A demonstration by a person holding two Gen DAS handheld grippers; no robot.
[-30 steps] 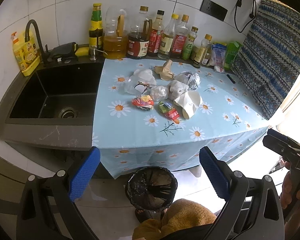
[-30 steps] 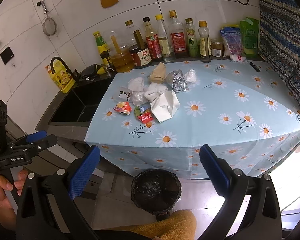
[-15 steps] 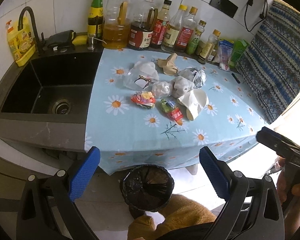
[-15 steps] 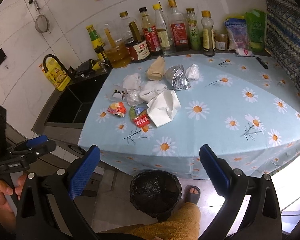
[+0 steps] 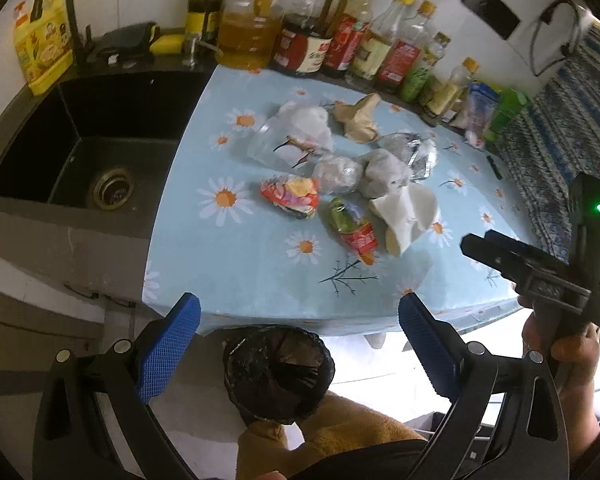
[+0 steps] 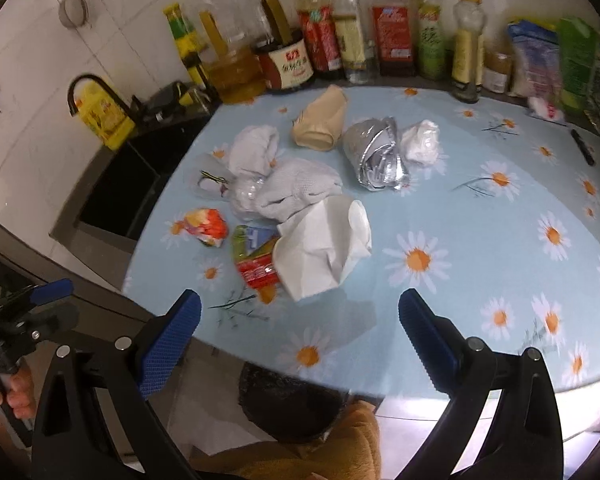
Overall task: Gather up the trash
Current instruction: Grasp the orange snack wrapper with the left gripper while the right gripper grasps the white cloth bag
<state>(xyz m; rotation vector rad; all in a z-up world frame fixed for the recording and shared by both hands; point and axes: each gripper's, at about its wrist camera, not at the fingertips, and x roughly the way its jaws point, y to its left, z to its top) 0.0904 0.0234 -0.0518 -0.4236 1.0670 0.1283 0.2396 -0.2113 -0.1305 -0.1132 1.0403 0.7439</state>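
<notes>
Left gripper: our jaws spread wide, empty.
Right gripper: our jaws spread wide, empty.
Trash pile: mid-tabletop.
Bin: on floor below the tabletop's edge.

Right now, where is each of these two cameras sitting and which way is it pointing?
Left wrist view: sits on the left gripper, looking forward and down at the counter's near edge, sink and trash bin; its open blue fingers, the right gripper and the person's hand show.
Right wrist view: sits on the right gripper, closer over the tablecloth, facing the bottles; its open fingers and the left gripper show.
Shared: the trash pile, white napkin, bin and bottles.
</notes>
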